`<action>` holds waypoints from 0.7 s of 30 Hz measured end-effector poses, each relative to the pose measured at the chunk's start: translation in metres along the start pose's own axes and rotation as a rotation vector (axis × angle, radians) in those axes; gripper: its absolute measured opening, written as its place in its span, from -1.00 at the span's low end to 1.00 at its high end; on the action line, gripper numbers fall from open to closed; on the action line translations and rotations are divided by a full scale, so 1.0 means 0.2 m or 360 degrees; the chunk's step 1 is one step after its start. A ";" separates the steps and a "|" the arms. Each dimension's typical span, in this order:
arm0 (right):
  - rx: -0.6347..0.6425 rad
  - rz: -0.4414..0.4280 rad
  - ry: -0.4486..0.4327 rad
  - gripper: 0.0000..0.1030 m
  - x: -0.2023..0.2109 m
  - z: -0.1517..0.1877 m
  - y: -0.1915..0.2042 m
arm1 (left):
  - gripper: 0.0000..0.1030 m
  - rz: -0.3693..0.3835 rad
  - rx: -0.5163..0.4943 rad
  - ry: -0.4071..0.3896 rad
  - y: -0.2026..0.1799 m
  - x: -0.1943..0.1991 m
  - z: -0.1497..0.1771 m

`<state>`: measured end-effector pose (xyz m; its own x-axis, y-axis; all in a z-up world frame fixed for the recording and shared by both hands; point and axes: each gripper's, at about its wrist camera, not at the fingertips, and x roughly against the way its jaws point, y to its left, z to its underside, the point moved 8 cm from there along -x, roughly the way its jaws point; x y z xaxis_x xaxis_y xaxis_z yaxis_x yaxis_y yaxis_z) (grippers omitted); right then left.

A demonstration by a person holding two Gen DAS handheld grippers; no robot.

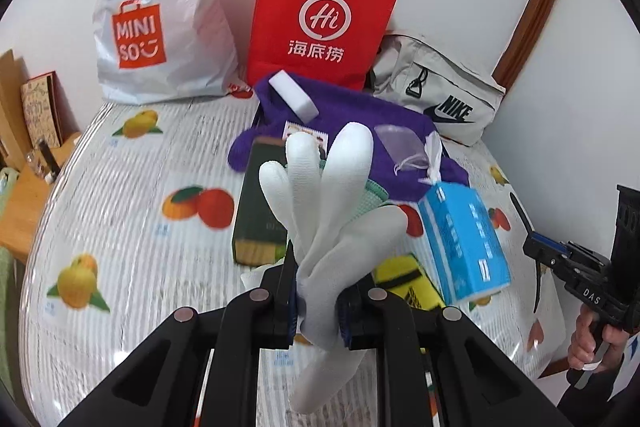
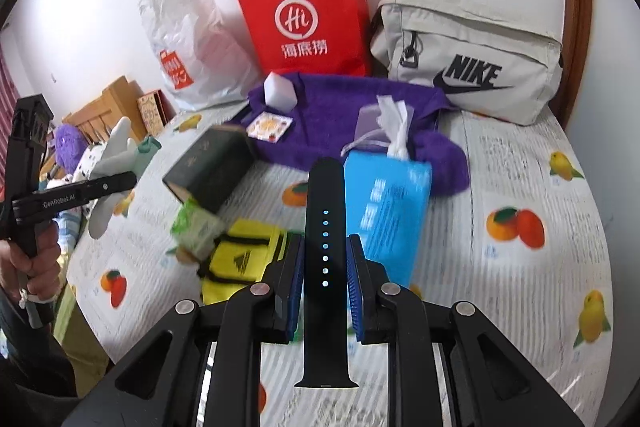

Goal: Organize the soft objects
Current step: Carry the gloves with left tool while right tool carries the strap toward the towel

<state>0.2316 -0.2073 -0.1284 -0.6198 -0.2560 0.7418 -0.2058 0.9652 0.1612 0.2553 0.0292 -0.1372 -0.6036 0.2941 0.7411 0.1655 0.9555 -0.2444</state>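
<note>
Left tongs [image 1: 318, 311] pinch a white glove [image 1: 332, 211] (limp); right tongs [image 2: 324, 291] clamp a black strap [image 2: 325, 267].

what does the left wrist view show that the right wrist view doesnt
Only the left wrist view shows the whole orange Miniso logo. Only the right wrist view shows the purple plush at far left and the black watch strap in the right gripper. Both show the white glove in the left gripper, red paper bag, Nike bag and blue tissue pack.

Home bedroom — fruit-print bedsheet [image 2: 520, 163]
</note>
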 end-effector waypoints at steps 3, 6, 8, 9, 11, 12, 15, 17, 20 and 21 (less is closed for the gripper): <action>-0.0012 0.0005 0.0001 -0.60 -0.04 -0.07 -0.02 | -0.71 0.0003 0.0002 0.0009 -0.01 -0.04 -0.06; -0.0017 0.0019 -0.0007 -0.60 -0.09 -0.15 -0.06 | -0.71 -0.0002 -0.0015 0.0012 -0.02 -0.08 -0.13; -0.0022 0.0018 -0.0005 -0.60 -0.13 -0.20 -0.08 | -0.71 -0.0003 -0.0024 0.0018 -0.02 -0.11 -0.18; -0.0023 0.0017 -0.0004 -0.60 -0.15 -0.22 -0.09 | -0.71 -0.0002 -0.0026 0.0022 -0.02 -0.13 -0.20; -0.0025 0.0029 0.0000 -0.60 -0.20 -0.27 -0.11 | -0.71 0.0012 -0.0033 0.0028 -0.03 -0.17 -0.25; -0.0028 0.0029 -0.0002 -0.60 -0.22 -0.30 -0.12 | -0.71 0.0014 -0.0034 0.0030 -0.02 -0.19 -0.28; -0.0037 0.0033 -0.0016 -0.60 -0.28 -0.38 -0.15 | -0.71 0.0026 -0.0034 0.0048 -0.02 -0.26 -0.34; -0.0041 0.0035 -0.0014 -0.60 -0.32 -0.43 -0.17 | -0.71 0.0033 -0.0044 0.0061 -0.02 -0.32 -0.38; -0.0051 0.0051 -0.0002 -0.60 -0.40 -0.50 -0.21 | -0.71 0.0034 -0.0037 0.0082 -0.01 -0.39 -0.42; -0.0054 0.0050 0.0004 -0.60 -0.42 -0.52 -0.22 | -0.71 0.0040 -0.0037 0.0087 -0.01 -0.41 -0.44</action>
<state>0.3718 -0.2218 -0.1303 -0.6236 -0.2257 0.7485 -0.1607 0.9740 0.1598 0.3740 0.0046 -0.1423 -0.5554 0.3183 0.7682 0.1985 0.9479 -0.2493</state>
